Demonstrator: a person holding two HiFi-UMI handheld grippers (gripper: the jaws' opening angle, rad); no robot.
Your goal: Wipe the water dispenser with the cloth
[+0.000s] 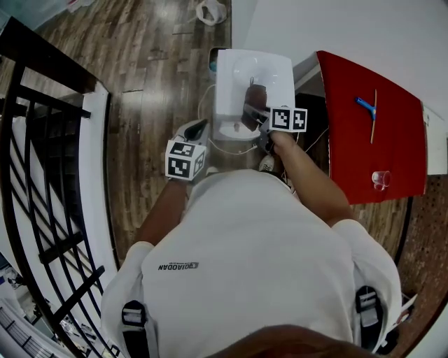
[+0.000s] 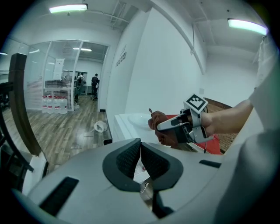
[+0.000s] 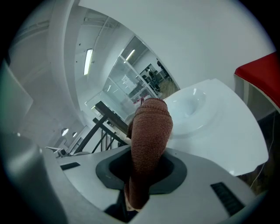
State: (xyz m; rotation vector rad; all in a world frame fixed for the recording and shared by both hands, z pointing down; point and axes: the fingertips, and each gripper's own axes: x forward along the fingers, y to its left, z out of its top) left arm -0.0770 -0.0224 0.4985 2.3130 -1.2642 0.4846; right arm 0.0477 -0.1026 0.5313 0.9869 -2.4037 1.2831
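Note:
The white water dispenser stands against the wall ahead of me, its flat top with a round dish showing. My right gripper is shut on a brown cloth, which sticks up between the jaws and rests over the dispenser's front top edge. The left gripper view shows that cloth and the right gripper from the side. My left gripper hangs to the dispenser's left, its jaws shut with the pads touching and nothing between them.
A red-topped table stands right of the dispenser with a blue tool and a clear cup. A black railing runs along the left. A white object lies on the wooden floor beyond.

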